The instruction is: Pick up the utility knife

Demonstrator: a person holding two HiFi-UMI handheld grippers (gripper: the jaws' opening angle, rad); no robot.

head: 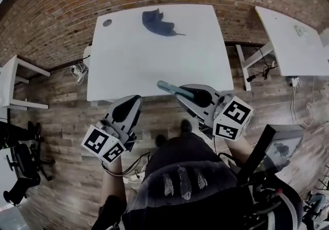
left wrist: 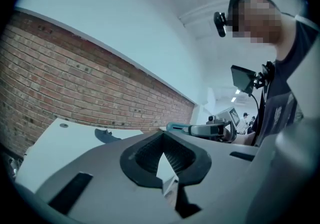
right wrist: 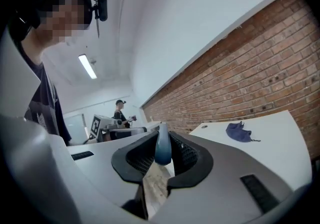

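The utility knife (head: 169, 89), with a teal handle, is held off the table, my right gripper (head: 193, 95) shut on it. In the right gripper view the knife (right wrist: 163, 144) stands upright between the dark pads. The left gripper view also catches the knife (left wrist: 182, 128) sticking out sideways from the other gripper. My left gripper (head: 128, 107) hovers in front of the table's near edge, shut with nothing between its jaws (left wrist: 165, 160). Both grippers point roughly level toward the brick wall.
A white table (head: 154, 64) stands ahead with a dark blue cloth (head: 158, 22) crumpled near its far edge and a round grommet (head: 107, 22) at the far left corner. A second white table (head: 293, 44) is at the right, and a chair (head: 20, 167) at the left.
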